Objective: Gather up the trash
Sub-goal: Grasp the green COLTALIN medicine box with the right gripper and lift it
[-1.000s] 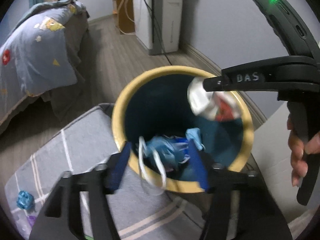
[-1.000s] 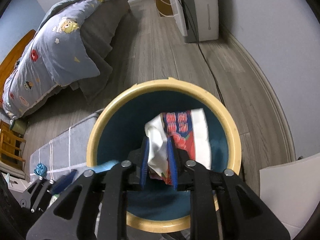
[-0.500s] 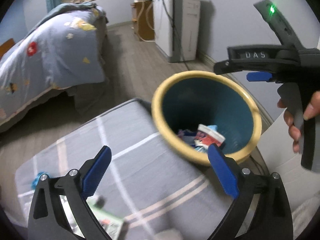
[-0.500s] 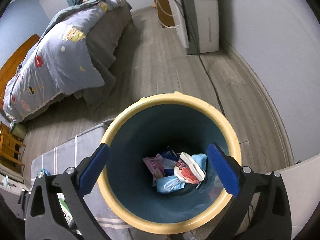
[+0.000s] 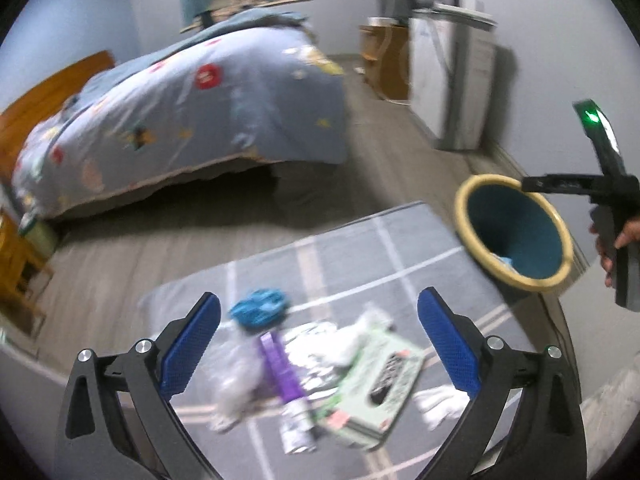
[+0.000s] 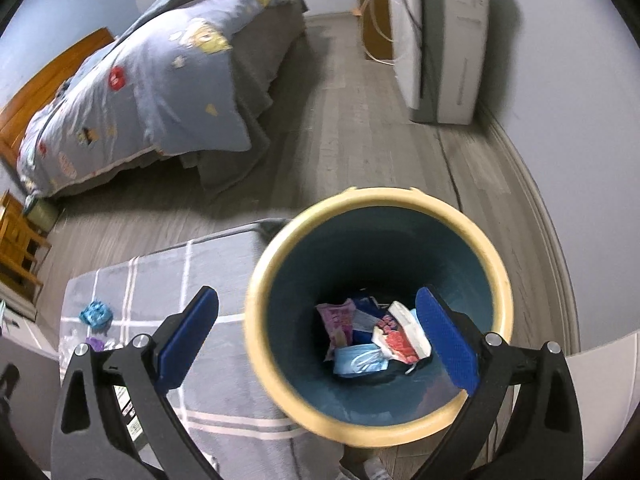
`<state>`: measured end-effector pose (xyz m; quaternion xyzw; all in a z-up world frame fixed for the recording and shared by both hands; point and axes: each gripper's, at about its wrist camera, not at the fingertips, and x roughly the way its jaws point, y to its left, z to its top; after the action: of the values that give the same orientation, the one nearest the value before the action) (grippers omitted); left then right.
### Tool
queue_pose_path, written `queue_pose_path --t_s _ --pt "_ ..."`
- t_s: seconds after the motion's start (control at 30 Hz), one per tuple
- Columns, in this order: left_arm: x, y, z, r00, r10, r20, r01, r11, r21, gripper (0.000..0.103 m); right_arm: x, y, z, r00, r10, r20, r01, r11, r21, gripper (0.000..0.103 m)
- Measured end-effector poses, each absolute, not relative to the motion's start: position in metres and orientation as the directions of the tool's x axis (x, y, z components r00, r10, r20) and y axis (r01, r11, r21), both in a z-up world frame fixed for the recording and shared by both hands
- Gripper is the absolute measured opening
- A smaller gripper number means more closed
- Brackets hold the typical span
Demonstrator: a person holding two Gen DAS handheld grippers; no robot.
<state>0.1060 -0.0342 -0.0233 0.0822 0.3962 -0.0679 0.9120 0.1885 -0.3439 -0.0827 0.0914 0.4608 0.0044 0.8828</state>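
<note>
A bin with a yellow rim (image 6: 280, 240) and teal inside stands on the floor by a grey checked table (image 6: 224, 280); it also shows in the left wrist view (image 5: 464, 216). Wrappers and a blue mask (image 6: 360, 360) lie at its bottom. My right gripper (image 6: 316, 340) is open and empty above the bin. My left gripper (image 5: 318, 344) is open and empty above trash on the table: a blue crumpled piece (image 5: 260, 306), a purple tube (image 5: 280, 368), a green packet (image 5: 376, 384), clear plastic (image 5: 234, 376) and white tissue (image 5: 440, 404).
A bed with a blue quilt (image 5: 192, 112) stands across the wooden floor. A white appliance (image 6: 440, 40) and a wooden cabinet (image 6: 372, 20) stand by the far wall. A wooden chair (image 6: 16, 248) is at the left. A white surface (image 6: 604, 400) is at the right.
Both grippers opened and dropped the mask and the red-white wrapper into the bin. My left gripper then swung left from the bin to over the table's trash.
</note>
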Motion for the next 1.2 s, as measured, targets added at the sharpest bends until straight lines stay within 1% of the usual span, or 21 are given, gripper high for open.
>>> queue_pose_path --t_s 0.1,0.2,0.3,0.4,0.5,0.6,0.77,0.93,1.03,1.2 --pt "0.096 -0.002 -0.03 0.685 -0.036 -0.727 0.121 0.99 0.066 0.098 0.183 -0.32 -0.079 0.56 0.117 -0.82 0.033 0.986 0.164 0.097" --pt "0.095 0.024 -0.034 0.674 -0.004 -0.739 0.044 0.998 0.035 0.098 0.175 -0.291 -0.076 0.536 0.14 -0.832 -0.027 0.988 0.149 0.097" --pt "0.091 0.045 -0.032 0.688 0.003 -0.726 0.014 1.0 0.018 0.098 0.166 -0.265 -0.074 0.52 0.142 -0.842 -0.064 0.99 0.127 0.097" --pt "0.089 0.055 -0.035 0.693 0.017 -0.721 -0.004 1.0 0.02 0.098 0.157 -0.246 -0.075 0.499 0.17 -0.85 -0.065 0.985 0.159 0.097" --pt "0.086 0.059 -0.04 0.682 0.003 -0.731 -0.001 1.0 0.004 0.098 0.144 -0.218 -0.088 0.458 0.193 -0.868 -0.053 0.98 0.19 0.097" --pt "0.082 0.062 -0.039 0.684 0.021 -0.729 0.001 1.0 0.031 0.098 0.133 -0.191 -0.105 0.41 0.202 -0.889 -0.065 0.979 0.193 0.097" --pt "0.074 0.078 -0.031 0.71 0.015 -0.704 -0.014 1.0 0.007 0.098 0.118 -0.143 -0.135 0.327 0.221 -0.919 -0.108 0.975 0.196 0.097" --pt "0.069 0.091 -0.032 0.706 0.022 -0.708 -0.013 1.0 0.018 0.098 0.119 -0.116 -0.158 0.272 0.229 -0.935 -0.085 0.973 0.214 0.097" --pt "0.065 0.1 -0.033 0.706 0.028 -0.708 -0.013 1.0 0.027 0.098 0.126 -0.11 -0.164 0.269 0.244 -0.932 -0.039 0.969 0.243 0.097" --pt "0.06 0.116 -0.032 0.707 0.006 -0.707 -0.015 1.0 -0.006 0.098 0.138 -0.1 -0.175 0.267 0.224 -0.937 0.042 0.969 0.243 0.097"
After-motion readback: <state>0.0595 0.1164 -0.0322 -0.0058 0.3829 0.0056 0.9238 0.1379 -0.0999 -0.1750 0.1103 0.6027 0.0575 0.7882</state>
